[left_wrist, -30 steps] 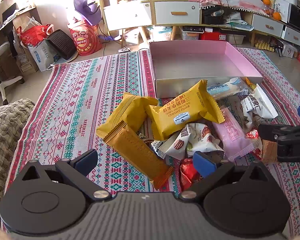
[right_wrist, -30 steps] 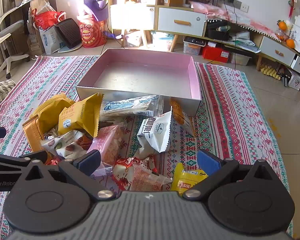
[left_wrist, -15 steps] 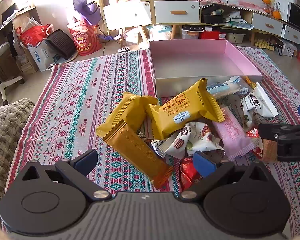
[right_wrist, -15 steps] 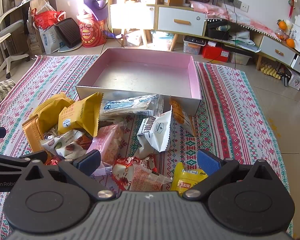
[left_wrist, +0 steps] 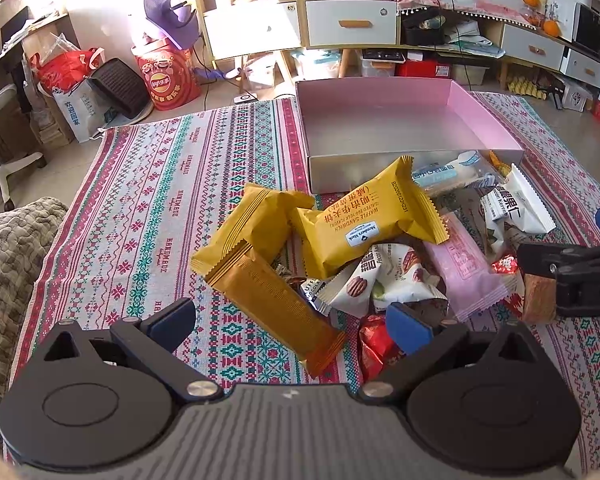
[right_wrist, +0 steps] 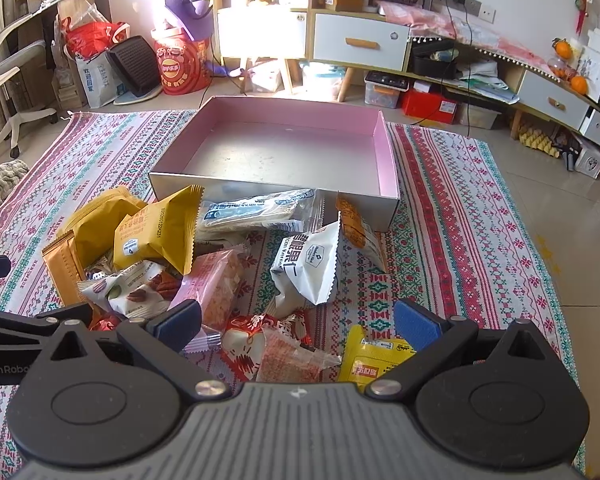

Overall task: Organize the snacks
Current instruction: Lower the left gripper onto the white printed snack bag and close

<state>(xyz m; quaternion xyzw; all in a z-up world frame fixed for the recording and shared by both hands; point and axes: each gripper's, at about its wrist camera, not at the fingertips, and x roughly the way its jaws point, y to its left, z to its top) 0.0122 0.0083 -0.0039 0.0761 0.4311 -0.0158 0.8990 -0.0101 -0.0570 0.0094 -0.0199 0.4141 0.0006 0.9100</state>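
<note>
Left wrist view: the left gripper (left_wrist: 290,322), jaws spread and empty, hovers over the snack pile (left_wrist: 364,248) on the patterned cloth (left_wrist: 140,208), just before the pink box (left_wrist: 496,116). Right gripper (right_wrist: 298,324) likewise gapes, holding nothing.

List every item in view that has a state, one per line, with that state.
Left gripper: open, holding nothing.
Right gripper: open, holding nothing.
Pink box: lidless, nothing inside.
Waffle sandwich pack: sealed, propped on the pile.
Long orange bar: sealed, lying flat on the cloth.
Pecan kernel bag: sealed, standing tilted.
Clear biscuit pack: sealed, leaning against the box front.
White drawer: shut.
</note>
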